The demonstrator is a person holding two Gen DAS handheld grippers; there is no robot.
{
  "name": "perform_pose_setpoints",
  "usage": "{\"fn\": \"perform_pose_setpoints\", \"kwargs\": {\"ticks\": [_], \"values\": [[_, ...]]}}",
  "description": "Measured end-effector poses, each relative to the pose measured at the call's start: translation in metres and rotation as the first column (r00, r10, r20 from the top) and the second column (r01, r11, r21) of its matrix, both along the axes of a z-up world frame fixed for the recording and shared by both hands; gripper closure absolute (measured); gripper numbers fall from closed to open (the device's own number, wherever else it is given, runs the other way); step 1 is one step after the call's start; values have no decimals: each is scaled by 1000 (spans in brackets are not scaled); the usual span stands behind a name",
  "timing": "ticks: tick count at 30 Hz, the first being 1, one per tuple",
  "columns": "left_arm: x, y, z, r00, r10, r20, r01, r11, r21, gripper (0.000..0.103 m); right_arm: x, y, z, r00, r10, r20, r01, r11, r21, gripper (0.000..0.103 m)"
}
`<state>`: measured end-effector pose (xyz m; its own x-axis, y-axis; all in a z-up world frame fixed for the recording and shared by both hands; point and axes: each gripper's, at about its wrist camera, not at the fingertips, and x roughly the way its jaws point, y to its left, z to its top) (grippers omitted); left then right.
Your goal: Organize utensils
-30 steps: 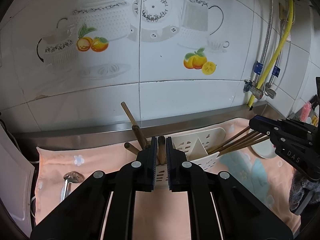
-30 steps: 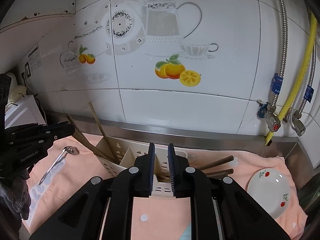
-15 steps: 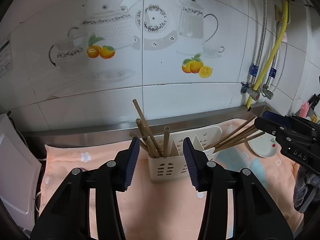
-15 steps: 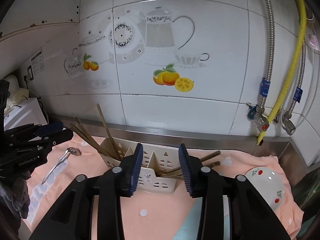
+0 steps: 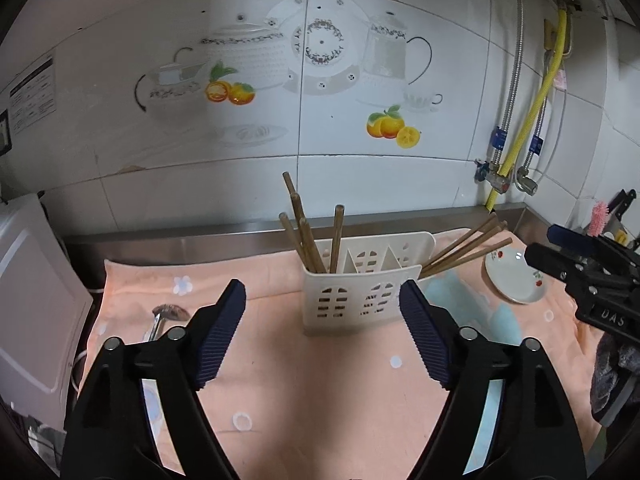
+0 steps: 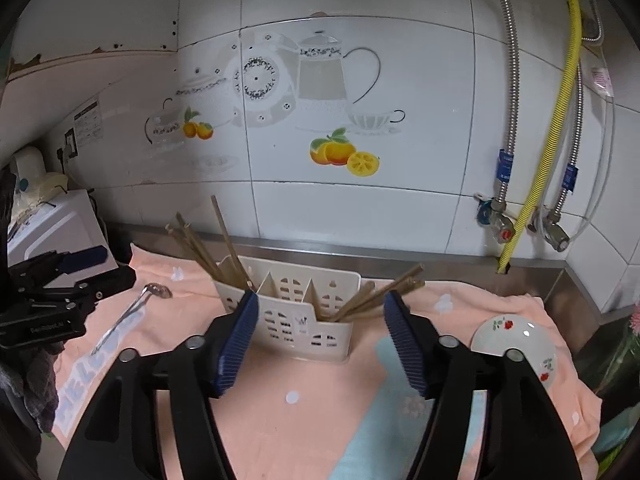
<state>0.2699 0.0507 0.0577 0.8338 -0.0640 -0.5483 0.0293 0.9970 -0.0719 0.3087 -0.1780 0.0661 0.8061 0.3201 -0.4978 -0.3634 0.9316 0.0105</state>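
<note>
Standing wide apart, the jaws of the left gripper (image 5: 322, 330) have just been opening, and nothing lies between them or touches their blue ribbed pads (image 5: 219, 340). Beyond their tips, clear of them, the white utensil caddy (image 5: 362, 286) stands upright on the peach towel (image 5: 300, 392), toward the towel's back edge. The right gripper (image 6: 320, 342) has likewise just been spreading its jaws; they are well parted and empty, with the caddy seen in the gap ahead of them, untouched.

One bundle of wooden chopsticks (image 5: 310, 236) stands in the caddy's left end compartment, leaning up and to the left. A second bundle of chopsticks (image 6: 376, 294) sits in the right end compartment and slants out low over the right end wall. The middle compartments look bare from both views.

A metal spoon (image 6: 128, 312) lies flat on the towel near its left edge, well apart from the caddy. A small white plate (image 6: 516, 344) with red berry prints rests near the towel's right edge. Behind the towel runs a steel ledge (image 5: 200, 240) under the tiled wall (image 5: 360, 168).
</note>
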Motion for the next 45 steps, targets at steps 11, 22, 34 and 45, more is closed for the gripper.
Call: {"fn": "perform_pose_setpoints", "kwargs": {"ticks": [11,22,34,45], "values": [[-39,7,-7,1000,18,25,-18,1000,9,10,-41,0,-18,1000,15,8,-15,999,-31,20],[-77,-1,-18,999,9,36,-11,999,44,5,-85,-9,-37,999,-12,37,14,999,-40,12],[-109,-5,-38,1000,13,13,-14,999,39,5,-119,-18,-56,999,-46,20,46,999,-14,9],[-133,-7,-48,1000,6,17,-7,999,40,5,-147,-16,-66,997,-68,43,70,996,-55,8]]}}
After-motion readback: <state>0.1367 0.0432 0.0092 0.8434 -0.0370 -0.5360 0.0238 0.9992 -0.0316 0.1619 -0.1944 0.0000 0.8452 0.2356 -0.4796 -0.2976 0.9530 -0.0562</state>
